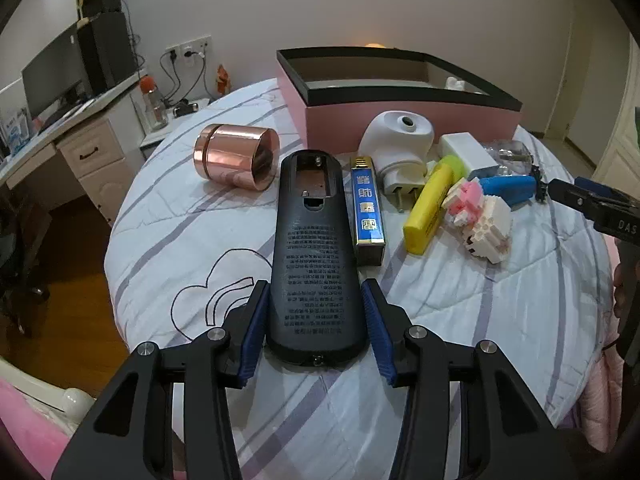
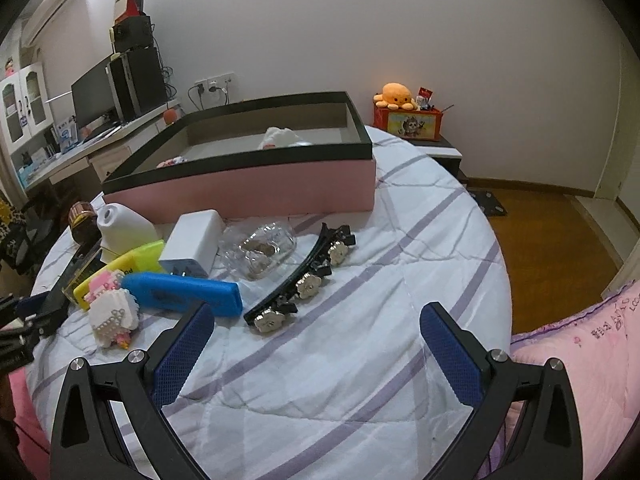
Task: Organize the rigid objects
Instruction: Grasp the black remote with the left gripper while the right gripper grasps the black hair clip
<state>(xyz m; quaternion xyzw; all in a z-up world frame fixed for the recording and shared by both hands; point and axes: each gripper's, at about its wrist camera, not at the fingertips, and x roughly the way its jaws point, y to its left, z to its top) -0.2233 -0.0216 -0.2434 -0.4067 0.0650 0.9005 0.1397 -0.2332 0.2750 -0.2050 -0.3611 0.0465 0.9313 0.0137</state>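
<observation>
**Left gripper pinching black casing on bed**

Left gripper pads clamp the near end of the black casing, lying flat on the striped quilt. Just right: blue box, yellow case, brick toy. Left: copper cylinder. Behind: pink box. Right gripper spread wide, empty, tilted down near flower hair clip.

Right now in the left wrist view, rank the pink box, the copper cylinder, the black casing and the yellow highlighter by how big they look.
1. pink box
2. black casing, though its nearness to the camera inflates it
3. copper cylinder
4. yellow highlighter
</observation>
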